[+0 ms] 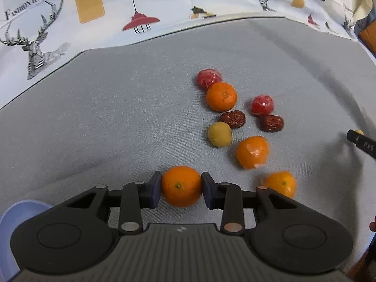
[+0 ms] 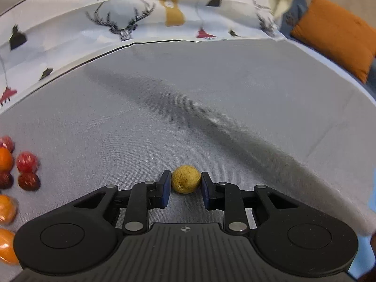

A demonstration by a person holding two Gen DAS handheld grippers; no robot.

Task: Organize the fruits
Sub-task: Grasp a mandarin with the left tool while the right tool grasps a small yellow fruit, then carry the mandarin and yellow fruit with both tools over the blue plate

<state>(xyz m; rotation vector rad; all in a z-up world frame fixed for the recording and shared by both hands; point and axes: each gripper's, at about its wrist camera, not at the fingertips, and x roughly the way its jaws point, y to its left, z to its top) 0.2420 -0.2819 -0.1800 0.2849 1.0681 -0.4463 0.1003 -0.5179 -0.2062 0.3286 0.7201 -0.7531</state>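
Note:
My left gripper [image 1: 181, 189] is shut on an orange mandarin [image 1: 181, 186], its blue pads pressing both sides, low over the grey cloth [image 1: 117, 117]. Beyond it lie several loose fruits: another mandarin [image 1: 221, 96], two wrapped orange ones [image 1: 252, 152] [image 1: 280, 183], two red wrapped fruits [image 1: 209, 78] [image 1: 262, 105], two dark red dates [image 1: 233, 119] [image 1: 272, 123] and a yellow-brown ball [image 1: 219, 134]. My right gripper [image 2: 185, 183] is shut on a small yellow-brown round fruit [image 2: 185, 179] on the cloth. Its finger tip [image 1: 359, 139] shows at the right edge of the left wrist view.
A pale blue bowl [image 1: 14, 216] sits at the lower left, partly hidden by my left gripper. A white printed cloth with deer and lamps [image 1: 94, 18] borders the far edge. An orange cushion [image 2: 333, 37] lies at the far right. The fruit cluster [image 2: 27, 162] is left of my right gripper.

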